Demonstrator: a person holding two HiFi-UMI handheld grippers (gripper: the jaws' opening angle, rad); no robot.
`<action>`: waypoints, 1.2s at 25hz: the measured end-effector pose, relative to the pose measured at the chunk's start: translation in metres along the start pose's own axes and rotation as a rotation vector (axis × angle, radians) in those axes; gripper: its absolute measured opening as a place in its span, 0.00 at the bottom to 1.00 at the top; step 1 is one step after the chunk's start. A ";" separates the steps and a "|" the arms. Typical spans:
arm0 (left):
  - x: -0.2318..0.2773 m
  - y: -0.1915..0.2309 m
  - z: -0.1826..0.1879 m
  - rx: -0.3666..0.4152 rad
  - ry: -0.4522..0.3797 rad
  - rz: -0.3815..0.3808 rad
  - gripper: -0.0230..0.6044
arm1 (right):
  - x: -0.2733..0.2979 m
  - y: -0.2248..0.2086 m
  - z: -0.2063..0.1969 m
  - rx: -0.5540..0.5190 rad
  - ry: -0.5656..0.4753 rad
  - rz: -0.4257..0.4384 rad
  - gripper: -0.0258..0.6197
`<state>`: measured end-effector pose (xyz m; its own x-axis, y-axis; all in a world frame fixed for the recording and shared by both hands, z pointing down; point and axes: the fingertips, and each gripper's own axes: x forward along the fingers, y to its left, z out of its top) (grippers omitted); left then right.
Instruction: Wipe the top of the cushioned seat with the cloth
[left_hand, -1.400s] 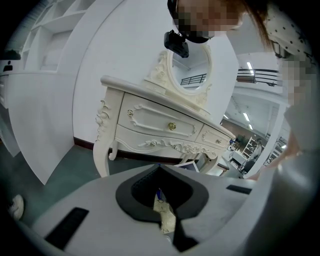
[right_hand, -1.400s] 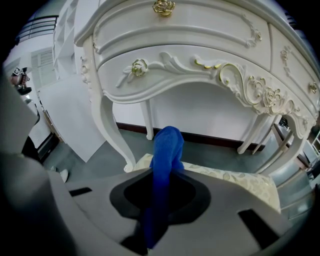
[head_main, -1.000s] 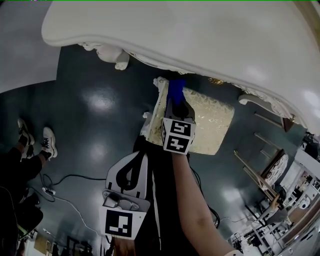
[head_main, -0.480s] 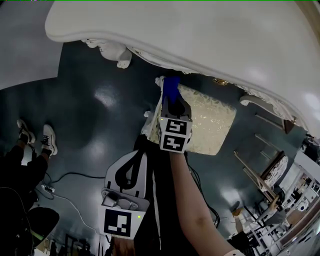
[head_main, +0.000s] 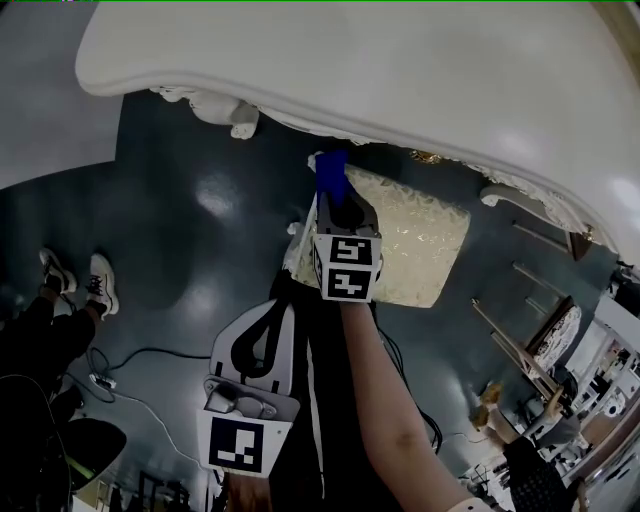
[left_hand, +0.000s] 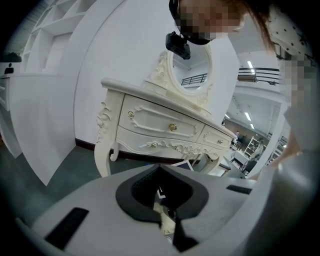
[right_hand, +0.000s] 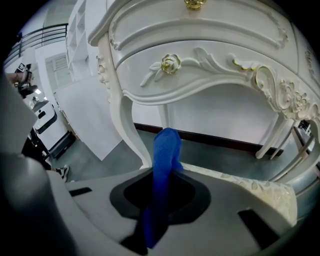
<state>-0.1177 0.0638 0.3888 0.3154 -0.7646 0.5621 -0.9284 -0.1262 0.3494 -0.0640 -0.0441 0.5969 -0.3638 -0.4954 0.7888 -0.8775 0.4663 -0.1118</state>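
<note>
Cloth (right_hand: 166, 150) in right gripper (head_main: 338, 205) (seat (head_main: 425, 240) partly hidden).

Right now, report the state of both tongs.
Left tongs: closed, holding nothing.
Right tongs: closed on the blue cloth.

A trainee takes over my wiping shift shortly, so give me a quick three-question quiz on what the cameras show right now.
1. Which holds the blue cloth? A: the left hand-held gripper; B: the right hand-held gripper; C: neither.
2. True or false: the cloth is at the end of the cream patterned cushioned seat nearer the white carved dressing table.
3. Fill in: the left hand-held gripper's jaws are ____, holding nothing.
Key: 1 B; 2 true; 3 shut.
</note>
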 end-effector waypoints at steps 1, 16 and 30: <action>0.001 -0.003 0.001 0.005 0.000 -0.005 0.03 | -0.003 -0.001 0.002 0.005 -0.007 0.008 0.14; 0.031 -0.075 0.031 0.083 -0.019 -0.151 0.03 | -0.138 -0.094 0.022 0.173 -0.190 -0.100 0.14; 0.051 -0.133 0.012 0.163 0.051 -0.246 0.03 | -0.187 -0.253 -0.100 0.249 -0.056 -0.405 0.14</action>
<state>0.0197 0.0344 0.3619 0.5405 -0.6663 0.5137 -0.8409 -0.4065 0.3574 0.2572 0.0036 0.5376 0.0125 -0.6425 0.7662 -0.9979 0.0413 0.0508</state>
